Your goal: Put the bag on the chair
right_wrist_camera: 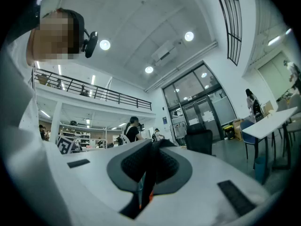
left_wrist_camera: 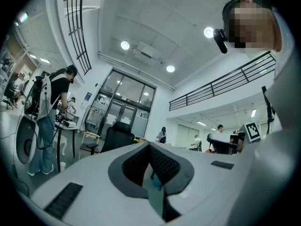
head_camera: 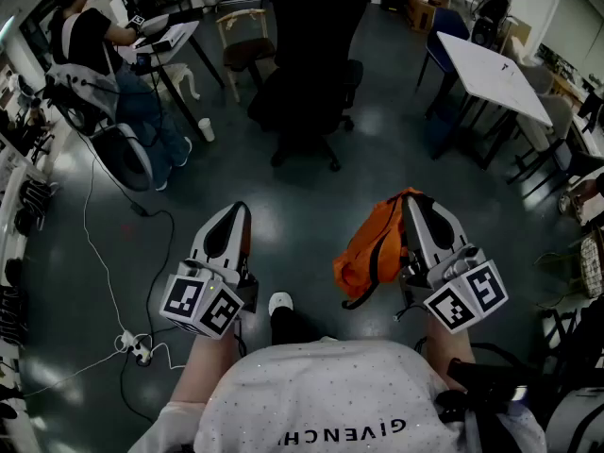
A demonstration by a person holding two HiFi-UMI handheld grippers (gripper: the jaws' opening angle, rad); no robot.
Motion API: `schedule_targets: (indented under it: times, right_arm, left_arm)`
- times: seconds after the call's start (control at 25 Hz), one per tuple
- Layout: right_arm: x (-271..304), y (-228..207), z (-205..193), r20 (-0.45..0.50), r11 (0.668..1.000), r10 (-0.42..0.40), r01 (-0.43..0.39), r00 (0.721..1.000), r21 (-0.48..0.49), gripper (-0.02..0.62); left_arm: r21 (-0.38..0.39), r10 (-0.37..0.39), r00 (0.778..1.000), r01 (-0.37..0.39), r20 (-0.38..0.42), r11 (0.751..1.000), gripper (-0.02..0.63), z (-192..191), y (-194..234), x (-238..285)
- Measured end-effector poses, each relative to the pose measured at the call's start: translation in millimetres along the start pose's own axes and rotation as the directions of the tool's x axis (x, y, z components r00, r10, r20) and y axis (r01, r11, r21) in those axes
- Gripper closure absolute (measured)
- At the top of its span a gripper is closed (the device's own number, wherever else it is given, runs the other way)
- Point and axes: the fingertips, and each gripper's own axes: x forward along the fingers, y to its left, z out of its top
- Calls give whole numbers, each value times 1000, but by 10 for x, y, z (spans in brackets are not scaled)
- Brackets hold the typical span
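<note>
Right tool (head_camera: 412,199) points nearly level, clamped on orange bag (head_camera: 363,253); left tool (head_camera: 241,208) level, jaws together, empty.

Bag (head_camera: 363,253) hangs just left of right gripper (head_camera: 415,204), its strap pinched between the jaws. Left gripper (head_camera: 236,213) is alongside, well apart to the left. Chair (head_camera: 307,83) stands ahead on the floor, between the two. Second chair (head_camera: 245,43) is behind it, left. Table (head_camera: 491,64) is far right. Person (head_camera: 90,36) sits at desk (head_camera: 175,36) far left. Cup (head_camera: 206,132) is on the floor between desk and chair. Power strip (head_camera: 139,347) lies on the floor, left of left gripper.
</note>
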Motion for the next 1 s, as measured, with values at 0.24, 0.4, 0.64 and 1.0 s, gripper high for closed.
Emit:
schedule_targets:
  times: [0.24,0.4,0.64,1.0]
  right_arm:
    - [157,36,-167,-29,1000,-8,9,1000,28,598]
    - [343,120,-217,-43,1000,4,-3,999,31,598]
    - [660,90,-184,-15,998,3,-2,1000,67,598]
    - [1363,-7,-67,32,998,-37,36,999,58,598]
  left_arm:
    - [-8,1,1000,-1,-8,1000,606,-3,128,-2]
    - [-15,9,1000,-9,-8,1000,606,63,293,12]
    - [-16,-12,1000,11,-14,1000,606,152,539,197]
    - [-6,-62,997,63,34,998,607,470,1141,746]
